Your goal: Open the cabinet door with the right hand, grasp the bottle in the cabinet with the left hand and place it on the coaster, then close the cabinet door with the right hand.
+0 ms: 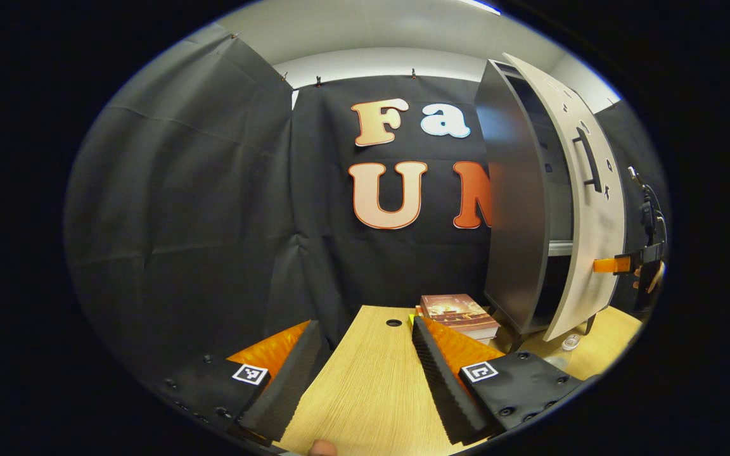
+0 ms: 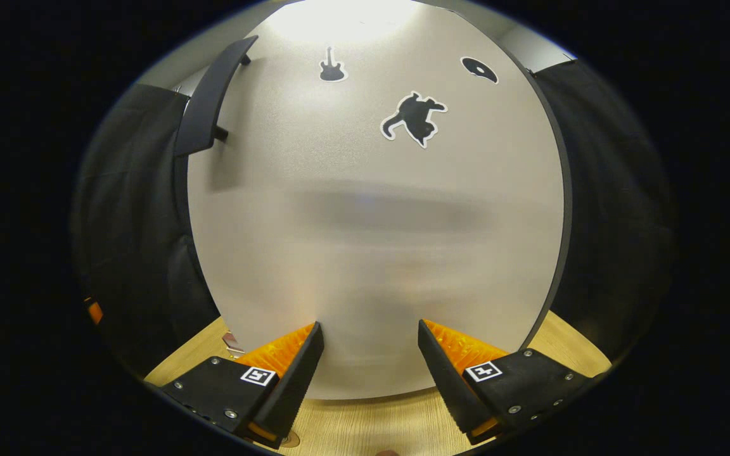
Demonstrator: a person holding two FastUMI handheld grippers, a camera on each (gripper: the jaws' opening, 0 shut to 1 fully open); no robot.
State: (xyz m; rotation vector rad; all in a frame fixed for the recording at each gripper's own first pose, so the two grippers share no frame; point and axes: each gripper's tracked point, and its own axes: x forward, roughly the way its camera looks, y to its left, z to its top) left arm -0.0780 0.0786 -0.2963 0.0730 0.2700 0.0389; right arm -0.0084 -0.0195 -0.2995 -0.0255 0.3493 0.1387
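Observation:
A grey cabinet [image 1: 517,209] stands on the wooden table at the right of the left gripper view. Its pale door [image 1: 593,228] hangs partly open, with a black bar handle [image 1: 590,158] on the outer face. The inside is dark, and a shelf edge [image 1: 559,248] shows in the gap. My right gripper [image 1: 615,264] is at the door's outer face, low down. In the right gripper view the door [image 2: 371,221] is very near, its handle [image 2: 210,101] at upper left, and my right gripper [image 2: 370,330] is open and empty. My left gripper [image 1: 365,324] hovers open over the table.
A stack of books [image 1: 460,310] lies on the table [image 1: 365,386] just left of the cabinet's foot. A small round pale disc [image 1: 571,342], perhaps the coaster, rests under the door's lower edge. Black cloth walls close off the back and left.

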